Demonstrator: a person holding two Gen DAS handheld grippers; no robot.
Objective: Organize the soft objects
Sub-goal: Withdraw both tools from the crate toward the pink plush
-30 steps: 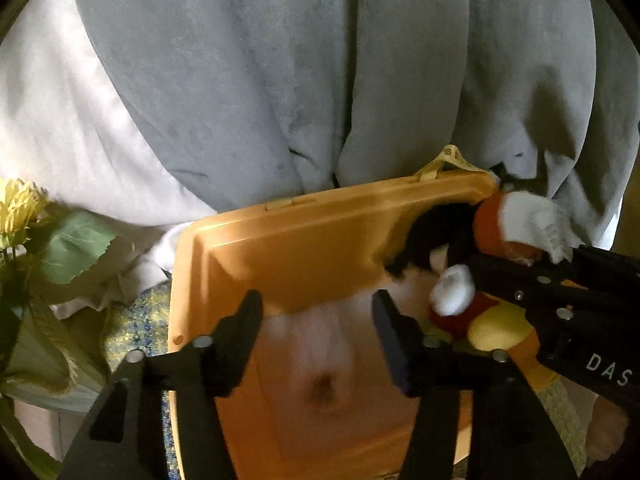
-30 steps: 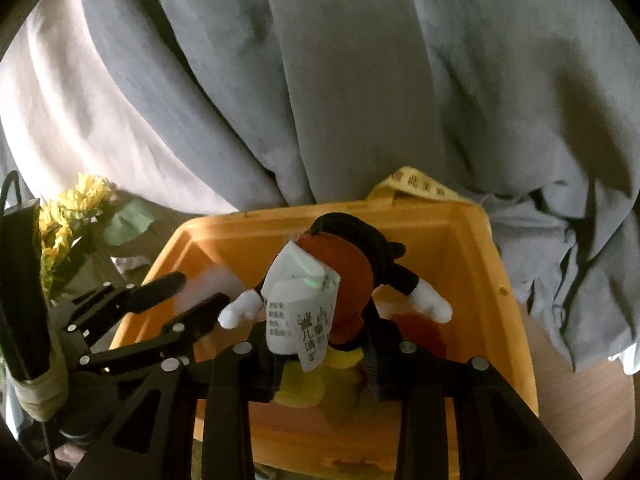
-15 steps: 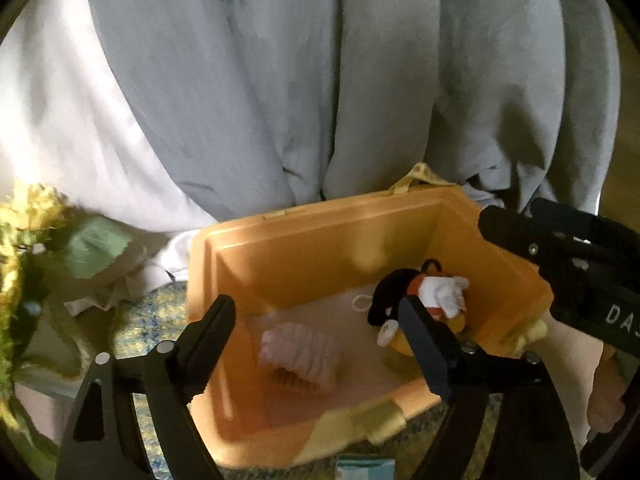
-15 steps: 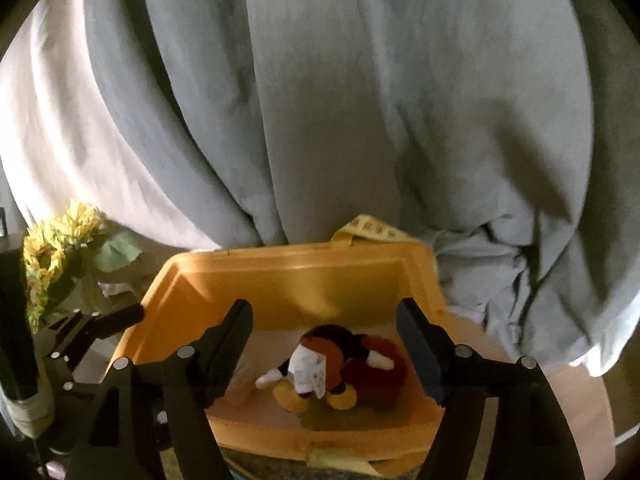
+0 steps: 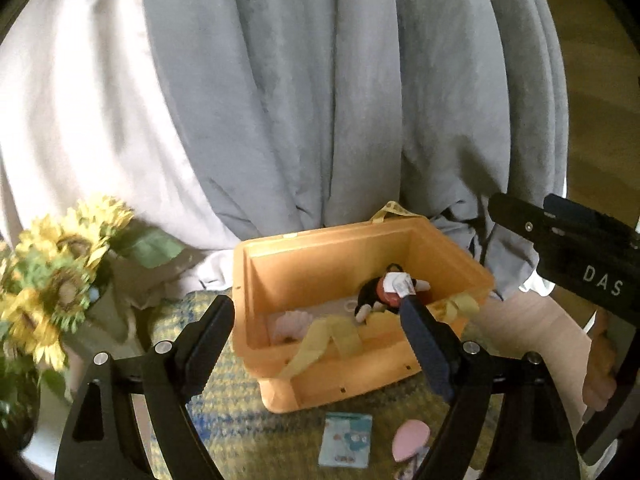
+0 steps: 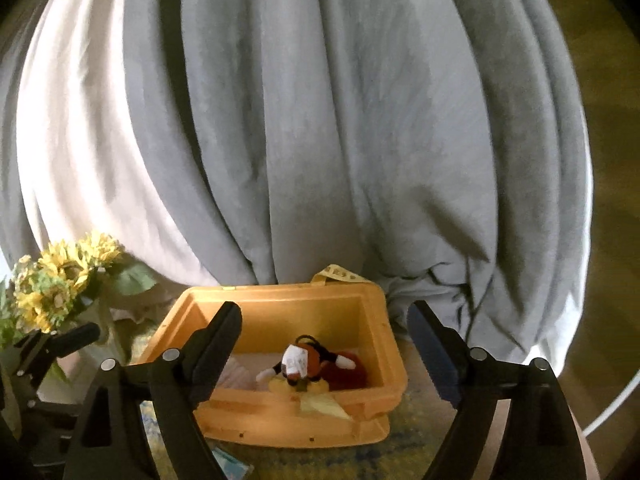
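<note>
Both grippers have drawn back and up from the orange bin [image 5: 320,384] since a second ago: then the right gripper [image 6: 324,344] pinched the plush toy [image 6: 304,364] over the bin and the left gripper [image 5: 316,336] reached inside it; now the bin looks smaller and farther off in both views.

Nearest, the left gripper stands spread wide with nothing between its fingers. The right gripper's jaws are opening, also with nothing between them; the toy lies well beyond them.

On the yellow-blue woven mat [image 5: 240,420], before the bin's near wall, lie a small pale blue packet [image 5: 346,440] and a pink round piece [image 5: 412,438].

The plush toy lies in the bin toward its right end. It has a black body, an orange-red head, white hands, yellow feet and a white printed tag on top. A dark red soft thing [image 6: 348,372] touches it on the right. A pale pink ribbed soft thing [image 5: 290,324] lies toward the bin's left end.

Left of the bin stand sunflowers [image 5: 60,280]. Behind everything hangs a grey curtain [image 5: 340,100].
</note>
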